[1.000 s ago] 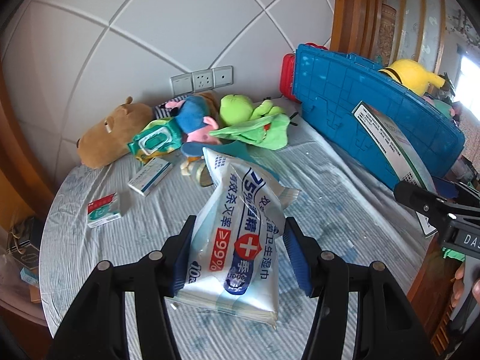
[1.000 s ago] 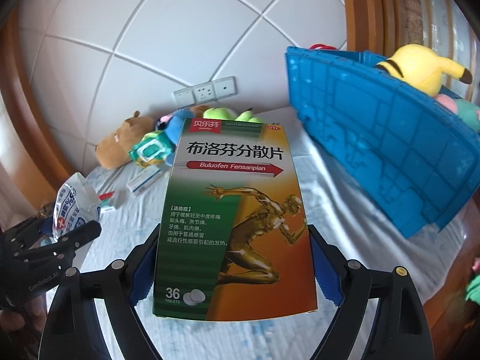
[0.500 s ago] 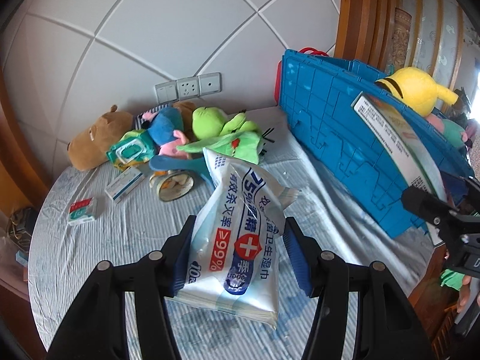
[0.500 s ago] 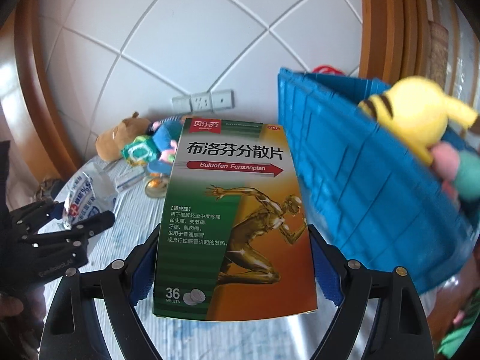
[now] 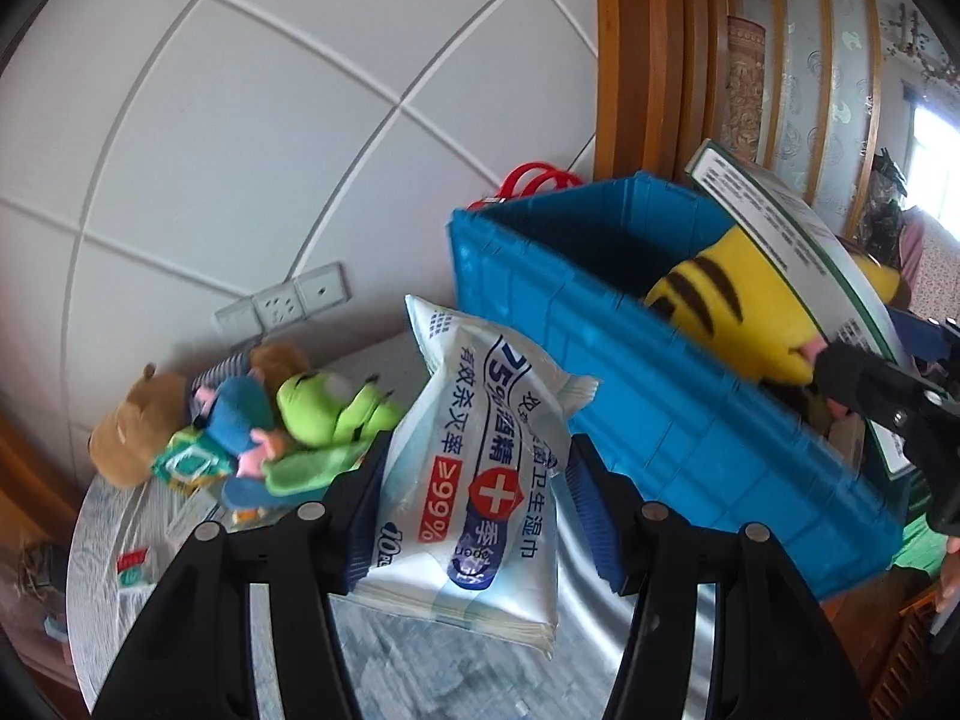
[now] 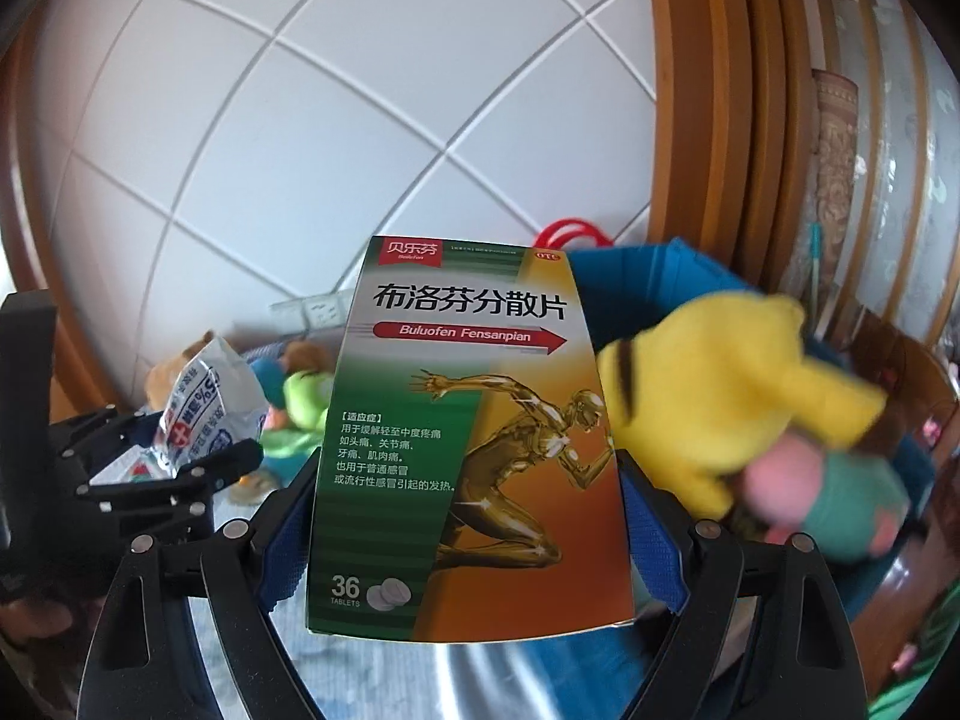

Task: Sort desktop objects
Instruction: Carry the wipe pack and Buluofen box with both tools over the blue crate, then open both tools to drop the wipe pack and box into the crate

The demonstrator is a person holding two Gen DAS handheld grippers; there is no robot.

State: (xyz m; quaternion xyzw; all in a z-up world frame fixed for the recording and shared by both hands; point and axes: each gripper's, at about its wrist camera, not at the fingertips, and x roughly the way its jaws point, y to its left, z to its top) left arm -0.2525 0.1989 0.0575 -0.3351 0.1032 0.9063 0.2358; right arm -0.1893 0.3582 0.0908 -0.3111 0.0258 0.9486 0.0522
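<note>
- Plainly, the left gripper (image 5: pixel 474 474) was clenched on a soft white-and-blue plastic pack of disinfectant wet wipes (image 5: pixel 480 456), its blue-padded fingers pressing both sides; the pack was held in the air, short of the near wall of the blue ribbed plastic crate (image 5: pixel 678 420).
- Likewise the right gripper (image 6: pixel 468 516) was clamped on a flat green-and-orange cardboard box of ibuprofen tablets (image 6: pixel 468 438); in the left wrist view that medicine box (image 5: pixel 798 240) stood tilted above the crate's open top, beside a yellow plush toy with dark stripes (image 5: pixel 726 312) lying inside.
- By my judgement the step in hand was the carry to the crate; the tablet box was nearer to release than the wipes.
- Next, the right jaws would need to open only once the box was past the rim and clear of the yellow plush; the limp wipes pack would have to be brought over the near wall before letting go.
- Meanwhile a brown plush animal (image 5: pixel 132 438), a green frog plush (image 5: pixel 324 414), a blue plush figure (image 5: pixel 240 420) and a small red-and-green carton (image 5: pixel 133 567) lay on the pale cloth-covered round table (image 5: pixel 420 672), toward its far and left edges.
</note>
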